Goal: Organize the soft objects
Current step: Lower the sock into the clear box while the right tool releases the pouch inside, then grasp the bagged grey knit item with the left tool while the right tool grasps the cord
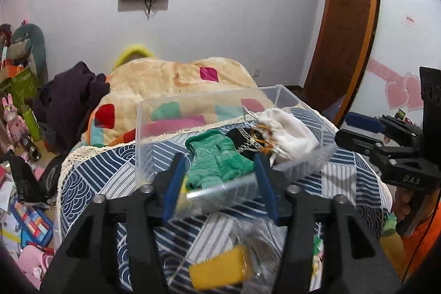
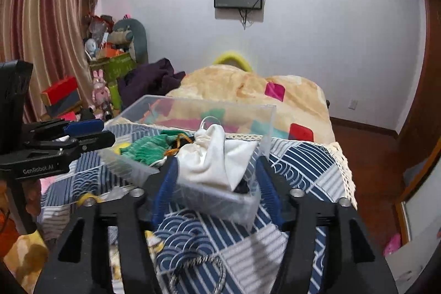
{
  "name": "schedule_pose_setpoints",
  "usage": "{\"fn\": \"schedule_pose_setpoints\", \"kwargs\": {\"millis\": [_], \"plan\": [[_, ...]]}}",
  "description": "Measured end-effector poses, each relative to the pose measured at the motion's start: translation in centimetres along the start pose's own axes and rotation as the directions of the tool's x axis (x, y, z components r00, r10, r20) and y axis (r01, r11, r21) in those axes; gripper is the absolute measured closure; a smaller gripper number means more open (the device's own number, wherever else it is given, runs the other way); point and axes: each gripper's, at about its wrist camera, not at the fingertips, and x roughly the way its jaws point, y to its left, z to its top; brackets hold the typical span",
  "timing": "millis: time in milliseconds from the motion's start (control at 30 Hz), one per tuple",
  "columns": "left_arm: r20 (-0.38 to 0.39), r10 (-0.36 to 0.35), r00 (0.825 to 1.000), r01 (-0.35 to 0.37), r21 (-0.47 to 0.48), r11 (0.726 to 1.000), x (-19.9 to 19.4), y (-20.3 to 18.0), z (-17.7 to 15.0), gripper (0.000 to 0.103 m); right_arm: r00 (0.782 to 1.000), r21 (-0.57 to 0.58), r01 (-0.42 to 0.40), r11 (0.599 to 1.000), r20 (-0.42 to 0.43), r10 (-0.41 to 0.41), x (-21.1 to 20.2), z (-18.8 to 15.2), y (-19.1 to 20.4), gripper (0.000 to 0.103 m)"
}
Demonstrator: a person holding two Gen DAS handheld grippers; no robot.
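My left gripper (image 1: 220, 175): fingers spread, straddling near wall of clear plastic box (image 1: 154, 115); no grip on anything. My right gripper (image 2: 217, 183): fingers likewise spread, flanking box's near corner. Box contents: green knit item (image 1: 217, 159) at front, white cloth pouch (image 2: 215, 159) beside it, dark item with orange cord (image 1: 248, 139) between. Box rests on blue-and-white patterned bedcover (image 2: 300, 161). Yellow item (image 1: 220, 266) lies on cover below left gripper. Beige blanket (image 1: 171, 76) heaped behind box.

Black item (image 1: 241, 141) mostly buried — under green knit (image 1: 217, 159) (type unclear).
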Motion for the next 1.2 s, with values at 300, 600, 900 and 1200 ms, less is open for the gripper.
{"fn": "schedule_pose_setpoints", "kwargs": {"millis": [300,600,900,1200], "plan": [[-0.031,-0.004,1.0,0.006,0.053,0.999,-1.9,-2.8,-3.9,0.02,0.998,-0.05,0.024,0.998,-0.056,-0.027,-1.0,-4.3,1.5,0.026],[-0.11,-0.045,0.993,0.05,0.038,0.998,0.1,-4.3,-7.0,0.02,0.985,0.029,-0.025,0.999,-0.171,0.03,1.1,-8.2,1.4,0.026],[-0.107,-0.067,0.992,0.07,0.027,0.997,0.7,-4.3,-8.3,0.055,0.981,-0.003,0.006,1.0,-0.195,-0.006,2.0,-9.2,2.2,0.056],[-0.094,-0.074,0.993,0.076,0.018,0.997,-0.3,-3.6,-8.2,0.077,0.987,0.006,0.001,1.0,-0.162,0.0,1.0,-9.3,2.0,0.096]]}}
